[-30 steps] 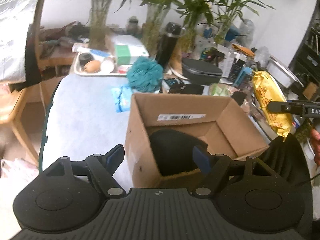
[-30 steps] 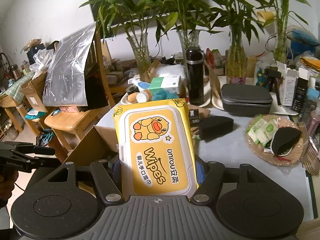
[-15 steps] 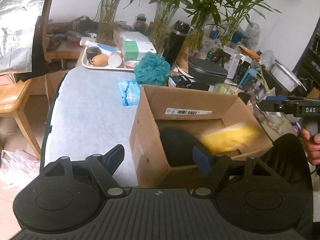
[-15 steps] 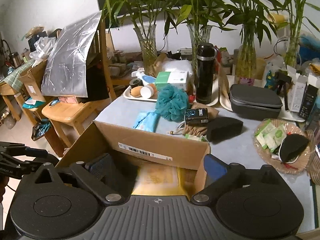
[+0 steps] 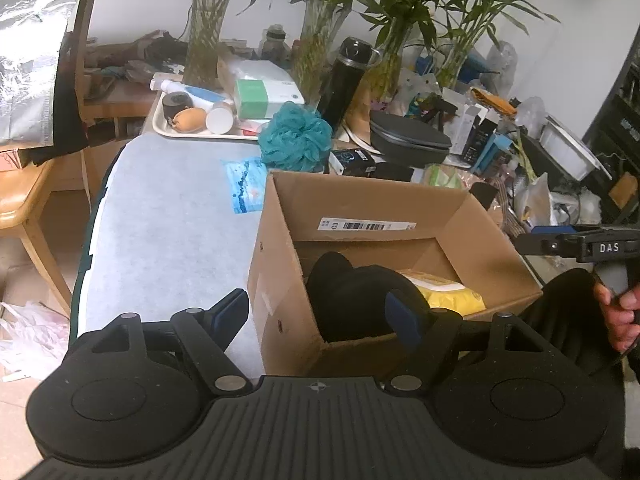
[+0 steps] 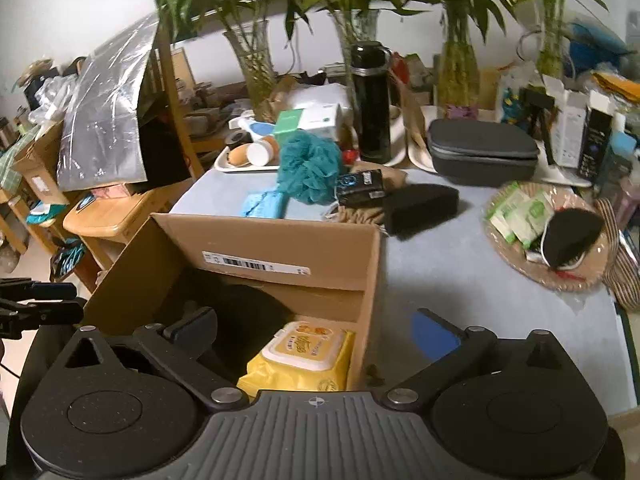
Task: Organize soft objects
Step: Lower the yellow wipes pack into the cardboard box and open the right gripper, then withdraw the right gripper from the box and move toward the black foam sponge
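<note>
An open cardboard box (image 5: pixel 376 204) (image 6: pixel 276 240) stands on the table. Inside lie a black soft object (image 5: pixel 352 296) (image 6: pixel 248 312) and a yellow pack of wipes (image 5: pixel 444 292) (image 6: pixel 304 356). My left gripper (image 5: pixel 318 314) is open and empty at the box's near left corner. My right gripper (image 6: pixel 314 328) is open and empty above the box's near right corner; it also shows in the left wrist view (image 5: pixel 580 240). A teal bath pouf (image 5: pixel 296 136) (image 6: pixel 310 168) and a blue packet (image 5: pixel 246 190) (image 6: pixel 260 204) lie behind the box.
A white tray (image 5: pixel 168 130) with small items, a black flask (image 6: pixel 372 100), a grey case (image 6: pixel 480 150), a black sponge block (image 6: pixel 424 204), a woven basket (image 6: pixel 600 272) with sachets and bamboo vases crowd the back. A wooden chair (image 5: pixel 20 200) stands left.
My right gripper has opened and dropped the yellow wipes pack into the box, beside the black object. Both grippers have pulled back a little.
</note>
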The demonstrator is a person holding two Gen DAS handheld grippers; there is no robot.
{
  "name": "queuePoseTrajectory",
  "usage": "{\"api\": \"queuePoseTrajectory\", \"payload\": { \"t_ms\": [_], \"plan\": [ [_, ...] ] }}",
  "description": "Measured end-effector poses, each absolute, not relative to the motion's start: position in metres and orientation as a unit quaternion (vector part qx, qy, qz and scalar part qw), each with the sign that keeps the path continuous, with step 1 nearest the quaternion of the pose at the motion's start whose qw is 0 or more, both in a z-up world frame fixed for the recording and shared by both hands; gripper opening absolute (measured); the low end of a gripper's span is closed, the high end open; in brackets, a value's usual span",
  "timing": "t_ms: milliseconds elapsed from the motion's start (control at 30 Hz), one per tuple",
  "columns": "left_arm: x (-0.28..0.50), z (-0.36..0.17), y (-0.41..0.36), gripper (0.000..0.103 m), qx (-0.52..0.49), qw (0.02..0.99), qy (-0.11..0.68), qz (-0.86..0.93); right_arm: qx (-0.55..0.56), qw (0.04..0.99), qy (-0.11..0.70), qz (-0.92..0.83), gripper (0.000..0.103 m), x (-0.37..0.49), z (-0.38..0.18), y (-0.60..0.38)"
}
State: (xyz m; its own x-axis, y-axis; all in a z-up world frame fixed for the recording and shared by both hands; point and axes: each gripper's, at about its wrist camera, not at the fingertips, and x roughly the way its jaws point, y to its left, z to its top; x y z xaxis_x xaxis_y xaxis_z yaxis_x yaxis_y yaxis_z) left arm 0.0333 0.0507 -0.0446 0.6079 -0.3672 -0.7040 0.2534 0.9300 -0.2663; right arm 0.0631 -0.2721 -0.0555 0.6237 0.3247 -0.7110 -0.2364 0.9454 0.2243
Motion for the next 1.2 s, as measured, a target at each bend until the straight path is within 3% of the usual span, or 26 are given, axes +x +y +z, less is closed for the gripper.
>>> {"api": "queuePoseTrajectory", "payload": {
  "t_ms": [1200],
  "plan": [
    [0.080, -0.050, 0.047, 0.075, -0.105, 0.895, 0.400, -0.165, 0.083, 0.902, 0.405, 0.126, 0.103, 0.106, -0.074, -0.286]
  ]
}}
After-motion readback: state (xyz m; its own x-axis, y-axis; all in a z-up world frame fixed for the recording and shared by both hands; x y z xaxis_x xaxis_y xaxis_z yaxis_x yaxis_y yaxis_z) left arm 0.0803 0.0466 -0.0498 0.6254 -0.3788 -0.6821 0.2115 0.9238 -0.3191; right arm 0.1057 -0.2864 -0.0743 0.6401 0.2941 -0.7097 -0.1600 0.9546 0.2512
